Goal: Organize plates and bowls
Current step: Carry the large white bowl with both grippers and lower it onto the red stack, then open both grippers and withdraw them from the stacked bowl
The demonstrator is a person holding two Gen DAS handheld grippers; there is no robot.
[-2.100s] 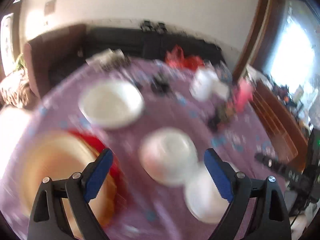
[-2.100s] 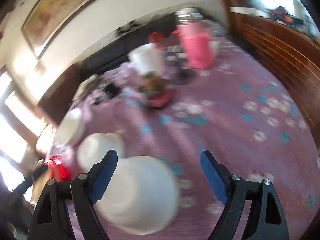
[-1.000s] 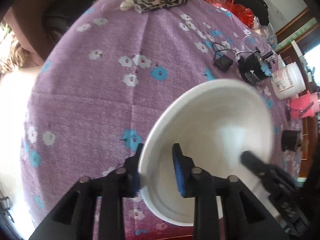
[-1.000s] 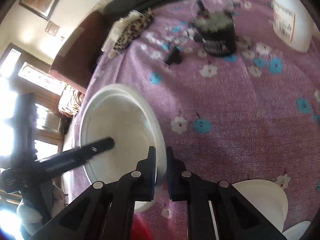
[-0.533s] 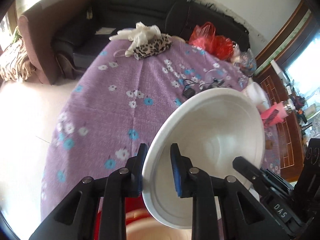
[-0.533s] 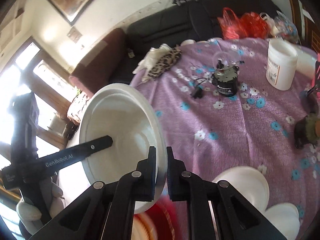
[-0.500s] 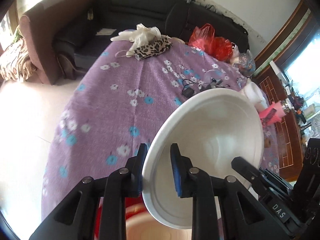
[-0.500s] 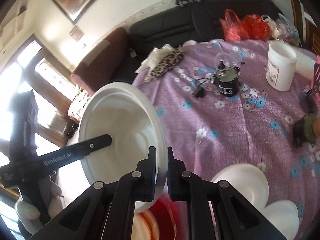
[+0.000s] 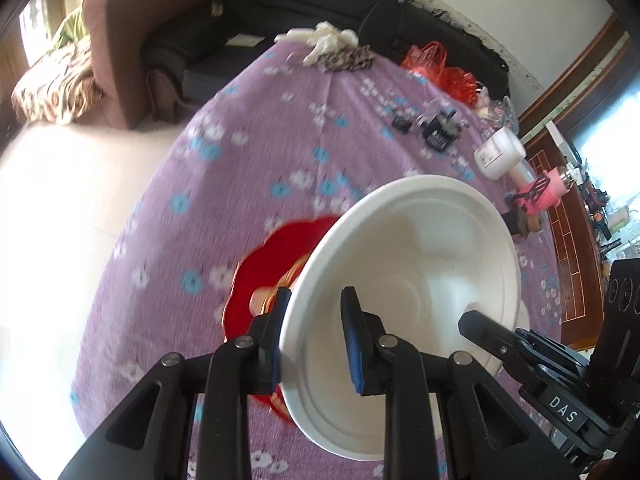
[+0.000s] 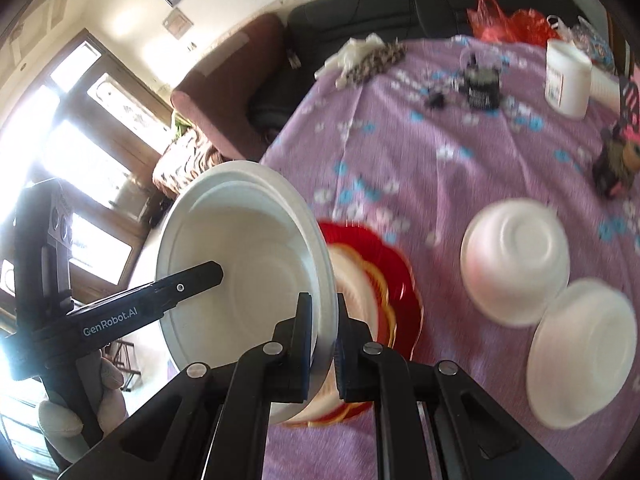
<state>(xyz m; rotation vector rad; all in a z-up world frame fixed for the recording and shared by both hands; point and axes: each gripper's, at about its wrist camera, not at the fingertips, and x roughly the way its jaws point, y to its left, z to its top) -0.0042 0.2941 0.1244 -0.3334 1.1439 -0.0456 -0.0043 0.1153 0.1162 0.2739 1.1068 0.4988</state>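
A large white plate point(image 9: 420, 272) hangs tilted above the purple flowered tablecloth point(image 9: 248, 184), held from two sides. My left gripper point(image 9: 316, 304) is shut on its left rim. My right gripper point(image 10: 323, 308) is shut on the opposite rim of the white plate point(image 10: 240, 260). Each view shows the other gripper's finger reaching over the plate's inside. Below the plate lies a red plate point(image 10: 384, 252) with a gold-rimmed plate point(image 10: 352, 276) on it, partly hidden. Two white bowls point(image 10: 516, 256) point(image 10: 584, 352) stand upside down to the right.
Far across the table stand a white jar point(image 10: 568, 80), a small black device point(image 10: 482, 86), a pink bottle point(image 9: 548, 192) and a leopard-print pouch point(image 9: 348, 58). A dark sofa point(image 9: 304, 4) lies behind. The table's left edge drops to a pale floor point(image 9: 60, 208).
Both grippers, open two seconds ago, closed on the white plate's rims and have lifted it off the cloth. It has moved over the red plate, which now shows beneath it.
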